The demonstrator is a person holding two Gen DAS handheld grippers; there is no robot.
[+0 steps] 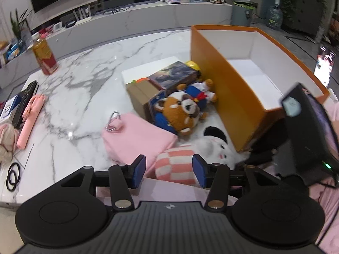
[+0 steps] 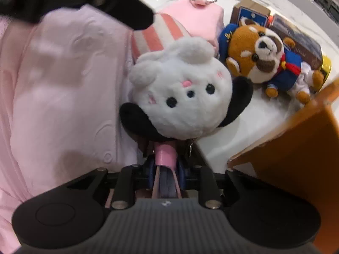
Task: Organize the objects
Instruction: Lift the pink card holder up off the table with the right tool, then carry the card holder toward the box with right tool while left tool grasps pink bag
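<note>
White plush toy lies mid-frame on the marble surface beside the orange box; right tongs pinch its pink strap, left tongs spread, holding nothing.

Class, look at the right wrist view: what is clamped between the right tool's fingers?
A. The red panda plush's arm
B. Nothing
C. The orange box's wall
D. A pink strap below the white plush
D: the right tool pinches the pink strap under the white plush.
</note>
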